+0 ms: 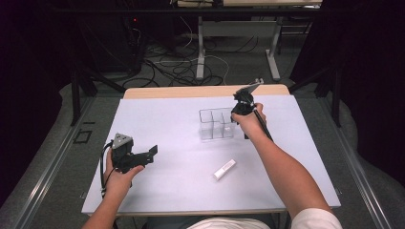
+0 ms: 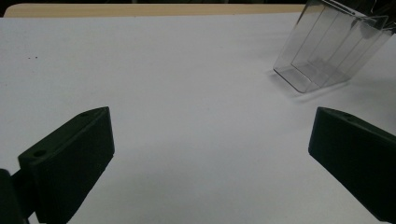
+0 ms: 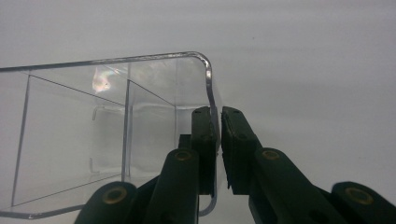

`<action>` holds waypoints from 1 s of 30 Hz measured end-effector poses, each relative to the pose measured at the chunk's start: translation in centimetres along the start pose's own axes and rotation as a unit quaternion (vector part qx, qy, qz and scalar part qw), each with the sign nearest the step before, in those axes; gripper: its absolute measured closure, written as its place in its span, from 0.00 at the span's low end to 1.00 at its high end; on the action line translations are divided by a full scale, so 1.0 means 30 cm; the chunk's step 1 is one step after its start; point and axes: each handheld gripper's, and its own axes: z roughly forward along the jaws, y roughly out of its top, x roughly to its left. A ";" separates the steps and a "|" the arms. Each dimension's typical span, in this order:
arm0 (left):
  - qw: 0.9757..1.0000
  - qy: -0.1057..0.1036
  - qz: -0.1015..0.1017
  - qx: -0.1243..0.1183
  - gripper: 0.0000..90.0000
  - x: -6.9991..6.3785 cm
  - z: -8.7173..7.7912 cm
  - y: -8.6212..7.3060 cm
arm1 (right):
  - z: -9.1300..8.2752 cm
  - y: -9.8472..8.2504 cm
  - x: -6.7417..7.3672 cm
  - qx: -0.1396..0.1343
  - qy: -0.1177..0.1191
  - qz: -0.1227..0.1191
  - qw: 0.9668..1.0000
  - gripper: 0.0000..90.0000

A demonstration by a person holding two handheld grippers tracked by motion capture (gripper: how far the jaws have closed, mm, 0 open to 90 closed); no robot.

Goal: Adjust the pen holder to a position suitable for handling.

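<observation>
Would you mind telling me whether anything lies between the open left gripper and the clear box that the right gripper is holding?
Nothing visible does. Between the left gripper and the clear box lies bare white table. The small white block lies nearer the person, off that line. The right gripper clamps the box's wall.

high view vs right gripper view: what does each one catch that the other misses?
High view alone: the small white block lying on the white table sheet, the left tongs held open above the sheet, both forearms, the floor cables.
Right gripper view alone: the right tongs shut on the end wall of the clear plastic box, one pad inside, one outside.
Both: the box with its dividers and the white sheet.
</observation>
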 end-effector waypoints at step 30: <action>1.000 -0.001 0.001 0.007 0.00 -0.006 0.000 -0.002 | -0.047 -0.160 0.034 0.012 0.049 -0.022 0.998 0.89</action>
